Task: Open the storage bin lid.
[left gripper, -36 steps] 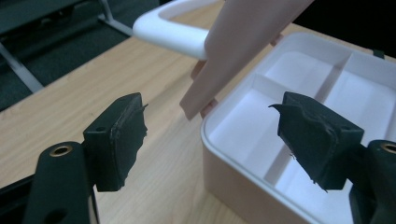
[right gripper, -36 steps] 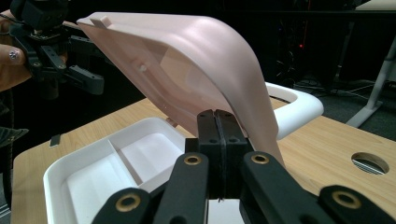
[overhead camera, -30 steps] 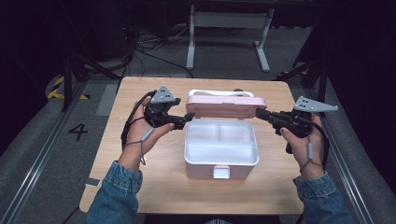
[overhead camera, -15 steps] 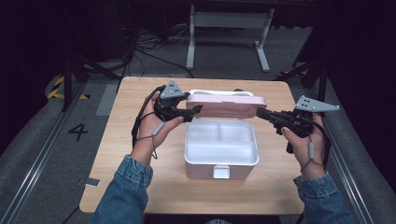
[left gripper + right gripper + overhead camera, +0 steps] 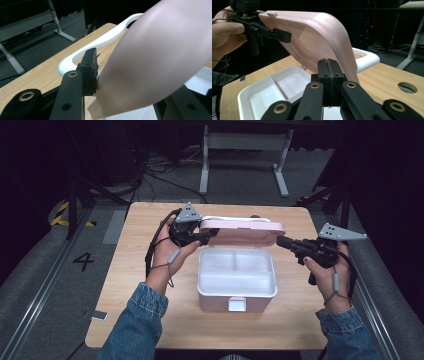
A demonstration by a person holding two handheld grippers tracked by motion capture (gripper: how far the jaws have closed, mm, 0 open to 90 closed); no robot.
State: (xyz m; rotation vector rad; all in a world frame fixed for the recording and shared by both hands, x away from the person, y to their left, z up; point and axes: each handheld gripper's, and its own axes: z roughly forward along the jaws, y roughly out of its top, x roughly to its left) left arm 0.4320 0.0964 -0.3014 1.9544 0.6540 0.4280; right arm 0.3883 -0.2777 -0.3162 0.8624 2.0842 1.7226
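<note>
A white box [image 5: 220, 300] with inner dividers stands open mid-table, its pink lid [image 5: 242, 232] raised at the back and a white handle [image 5: 225, 219] behind it. My left gripper [image 5: 207, 236] sits at the lid's left end. Its jaws have just been closing, and in the left gripper view one pad [image 5: 93, 67] presses the pink lid [image 5: 155, 57]. My right gripper [image 5: 280, 241] is shut with nothing in it, its tip at the lid's right end. In the right gripper view its joined jaws [image 5: 328, 62] point at the lid [image 5: 312, 32] above the tray [image 5: 262, 87].
The wooden table [image 5: 150, 250] has a round cable hole [image 5: 407, 87] near the right side. A small tag [image 5: 98, 315] lies at its front left corner. A white metal frame [image 5: 245, 155] stands on the floor behind.
The left hand moved right to the lid's left end and its jaws closed onto the lid's edge. The right gripper kept still.
</note>
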